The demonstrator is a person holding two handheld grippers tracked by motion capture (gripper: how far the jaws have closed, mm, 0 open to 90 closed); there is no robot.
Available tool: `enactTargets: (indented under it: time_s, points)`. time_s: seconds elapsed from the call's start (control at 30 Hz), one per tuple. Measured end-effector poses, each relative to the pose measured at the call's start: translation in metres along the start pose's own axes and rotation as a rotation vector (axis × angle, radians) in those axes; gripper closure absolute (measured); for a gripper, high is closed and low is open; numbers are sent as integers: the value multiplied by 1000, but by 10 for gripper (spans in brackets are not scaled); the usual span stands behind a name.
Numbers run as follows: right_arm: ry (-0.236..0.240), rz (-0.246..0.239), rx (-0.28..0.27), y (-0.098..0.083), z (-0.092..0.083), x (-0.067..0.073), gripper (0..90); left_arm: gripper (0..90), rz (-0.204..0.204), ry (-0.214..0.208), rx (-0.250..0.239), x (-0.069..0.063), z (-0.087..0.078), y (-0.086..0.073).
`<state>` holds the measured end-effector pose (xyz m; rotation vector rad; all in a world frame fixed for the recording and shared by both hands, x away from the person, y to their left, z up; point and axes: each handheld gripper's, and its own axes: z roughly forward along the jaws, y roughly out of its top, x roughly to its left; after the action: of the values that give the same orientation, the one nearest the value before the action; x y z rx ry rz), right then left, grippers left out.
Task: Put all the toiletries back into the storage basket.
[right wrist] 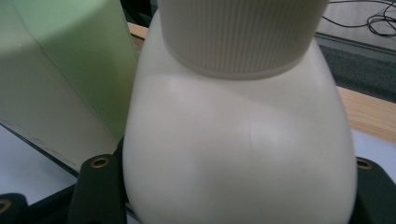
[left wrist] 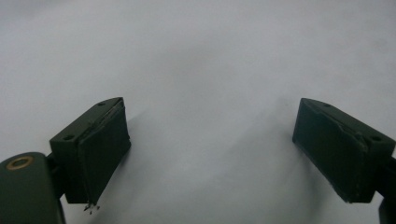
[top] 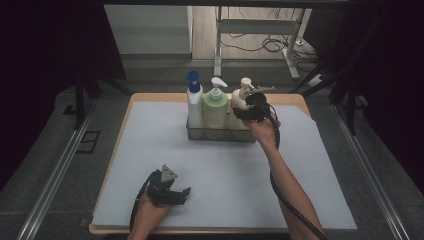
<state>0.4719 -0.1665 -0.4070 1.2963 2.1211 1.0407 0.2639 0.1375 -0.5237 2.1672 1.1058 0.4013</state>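
Note:
Three pump bottles stand in a row at the back of the table: a white bottle with a blue pump [top: 194,102], a pale green bottle [top: 215,110] and a cream bottle [top: 241,97]. They sit in a low clear tray [top: 220,134]. My right gripper [top: 248,111] comes in from the front and is shut on the cream bottle's round body [right wrist: 233,130], with a jaw against each side [right wrist: 236,196]. The green bottle [right wrist: 60,84] stands close beside it. My left gripper [top: 184,196] rests near the front edge, open, with nothing but bare mat between its jaws [left wrist: 212,149].
A white mat [top: 150,165] covers the wooden table [top: 150,96]. Grey floor, metal rails and a desk frame with cables [top: 270,45] lie beyond the far edge. The right gripper's cable [top: 295,210] trails along the forearm.

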Motion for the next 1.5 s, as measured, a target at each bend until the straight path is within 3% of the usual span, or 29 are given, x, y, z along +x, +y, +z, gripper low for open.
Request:
enactTargets:
  time_s: [0.3,0.6,0.7,0.93,1.5]
  points:
    - [2,13,-2,-4,2,-2,362,106,0,0,0,0,0,0]
    - [5,-19,-4,-8,3,-2,334,106,0,0,0,0,0,0]
    - [12,-6,-7,-11,1,-4,319,106,1,0,0,0,0,0]
    - [27,-24,-17,-19,-7,-6,323,106,1,0,1,0,0,0]
    - [92,2,-6,-48,-34,-18,369,106,0,1,0,0,0,0]
